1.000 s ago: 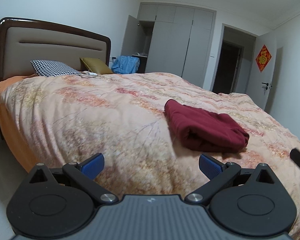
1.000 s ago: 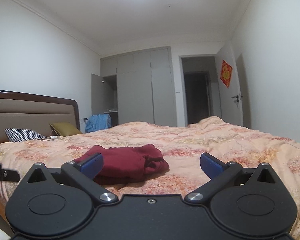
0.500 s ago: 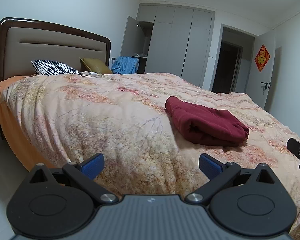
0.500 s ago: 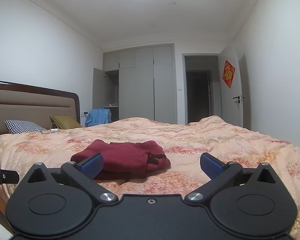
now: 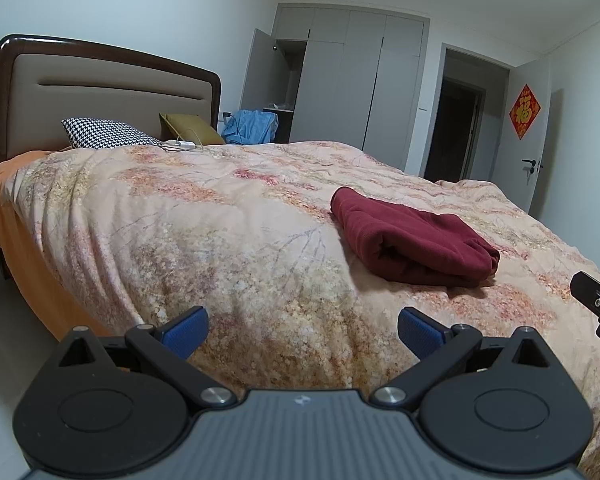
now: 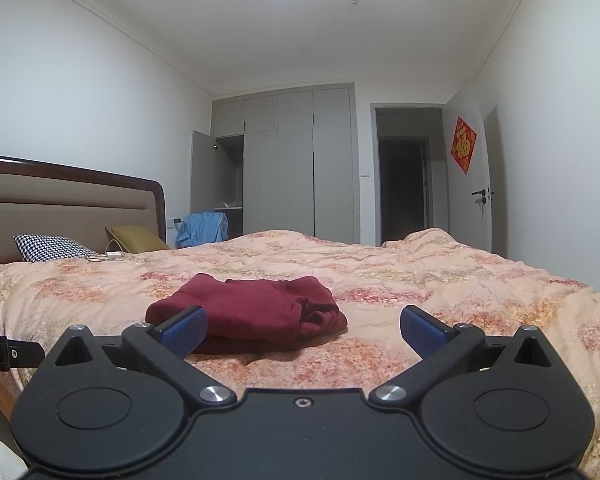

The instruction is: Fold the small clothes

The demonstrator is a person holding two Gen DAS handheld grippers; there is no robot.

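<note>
1. Our left gripper (image 5: 302,330): jaws wide apart, empty; above the floral quilt (image 5: 228,240).
2. Our right gripper (image 6: 303,330): jaws wide apart, empty.
3. Folded maroon garment (image 5: 412,242) lies on the quilt at 1 o'clock in the left view; 11 o'clock in the right view, clear of both grippers.
4. Houndstooth pillow (image 5: 104,133) by the headboard (image 5: 112,92), 10 o'clock.

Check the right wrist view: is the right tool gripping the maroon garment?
No. The right tool is open and empty, while the folded maroon garment lies untouched on the floral quilt.
</note>
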